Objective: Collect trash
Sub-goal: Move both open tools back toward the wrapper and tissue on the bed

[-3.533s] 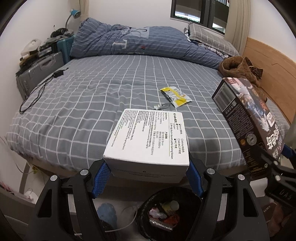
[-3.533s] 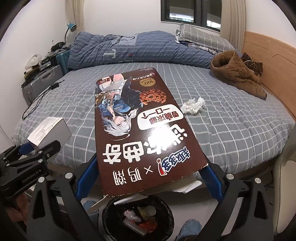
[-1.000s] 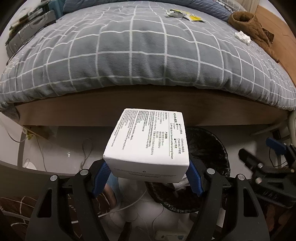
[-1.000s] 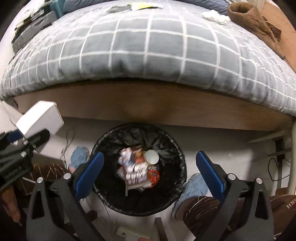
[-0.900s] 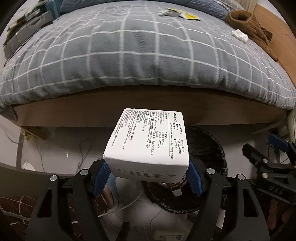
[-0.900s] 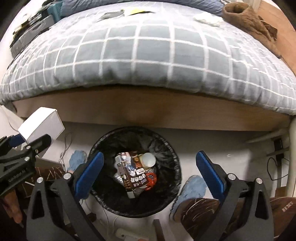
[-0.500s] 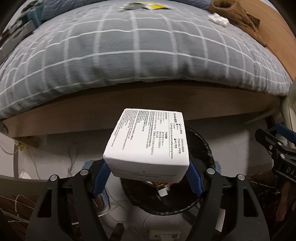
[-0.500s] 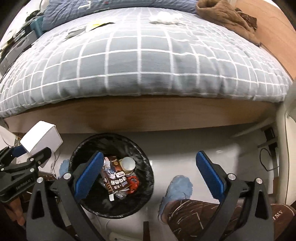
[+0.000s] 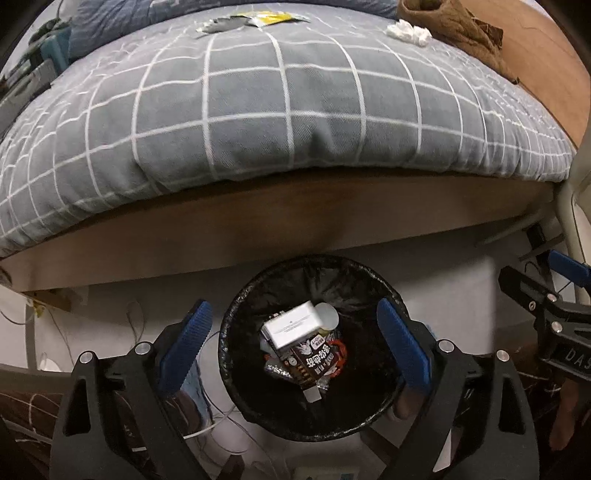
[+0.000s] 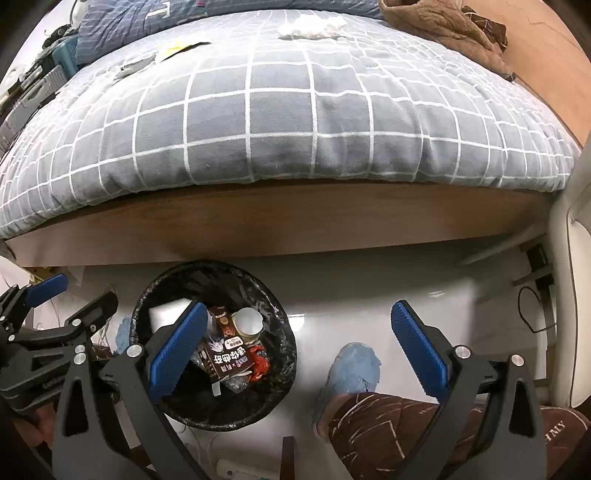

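Note:
A black-lined trash bin (image 9: 226, 325) stands on the floor by the bed. Inside it a white box (image 9: 295, 326) lies on top of a brown snack box (image 9: 314, 363) and other wrappers. My left gripper (image 9: 293, 347) hangs over the bin, jaws opening, with nothing between them. My right gripper (image 10: 299, 345) is open and empty, just right of the bin (image 10: 286, 354), above bare floor. On the bed lie a yellow wrapper (image 9: 269, 16), a silver wrapper (image 9: 218, 26) and a crumpled tissue (image 9: 408, 31). Each gripper shows at the edge of the other's view.
The bed (image 9: 295, 110) has a grey checked cover over a wooden frame (image 9: 295, 229). A brown garment (image 9: 454, 26) lies at its far right. A person's foot in a blue slipper (image 10: 352, 373) stands right of the bin. Cables (image 9: 225, 421) and a power strip lie on the floor.
The white box has left my left gripper and now lies in the bin, and the left jaws stand wider. Both grippers have shifted right, so the left one is now over the bin.

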{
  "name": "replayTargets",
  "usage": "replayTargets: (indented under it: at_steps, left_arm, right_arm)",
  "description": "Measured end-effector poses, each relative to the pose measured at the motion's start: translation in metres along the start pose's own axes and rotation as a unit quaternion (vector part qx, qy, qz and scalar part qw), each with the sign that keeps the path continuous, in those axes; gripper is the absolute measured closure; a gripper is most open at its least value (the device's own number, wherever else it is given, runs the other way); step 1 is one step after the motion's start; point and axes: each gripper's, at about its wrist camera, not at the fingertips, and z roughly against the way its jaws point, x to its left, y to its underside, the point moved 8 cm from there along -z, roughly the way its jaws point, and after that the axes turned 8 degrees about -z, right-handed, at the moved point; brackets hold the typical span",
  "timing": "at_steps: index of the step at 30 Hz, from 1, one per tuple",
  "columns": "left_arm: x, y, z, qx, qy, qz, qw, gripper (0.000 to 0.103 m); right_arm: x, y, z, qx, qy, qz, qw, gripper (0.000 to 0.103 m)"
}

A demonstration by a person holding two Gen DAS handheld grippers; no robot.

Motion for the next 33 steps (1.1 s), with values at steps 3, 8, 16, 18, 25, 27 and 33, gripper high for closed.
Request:
replayTargets:
  at_steps: [3,8,16,18,25,27,33]
  left_arm:
    - [0.004,-0.009,0.01,-0.017,-0.01,0.006,0.9998,0.007]
    - [0.018,-0.026,0.035,-0.051,-0.024,0.01,0.9983,0.006]
    - [0.039,-0.057,0.075,-0.097,-0.027,0.028,0.9945,0.006]
    - [0.041,-0.062,0.084,-0.112,-0.029,0.028,0.9929,0.006]
    - [0.051,-0.098,0.115,-0.153,-0.049,0.024,0.9868,0.006]
    - [0.056,-0.113,0.118,-0.161,-0.054,0.025,0.9852,0.006]
    - [0.069,-0.148,0.11,-0.171,-0.063,0.029,0.9828,0.006]
  right_arm:
    - [0.002,-0.004,0.006,-0.015,0.002,-0.002,1.0,0.007]
    - [0.008,-0.018,0.027,-0.059,-0.004,0.0,0.998,0.007]
    - [0.01,-0.051,0.065,-0.135,-0.019,-0.008,0.991,0.007]
    - [0.01,-0.056,0.078,-0.154,-0.03,-0.011,0.988,0.007]
    - [0.014,-0.084,0.102,-0.194,-0.029,-0.004,0.981,0.007]
    - [0.015,-0.094,0.107,-0.205,-0.038,-0.007,0.978,0.007]
    - [0.023,-0.127,0.102,-0.222,-0.03,-0.003,0.975,0.007]
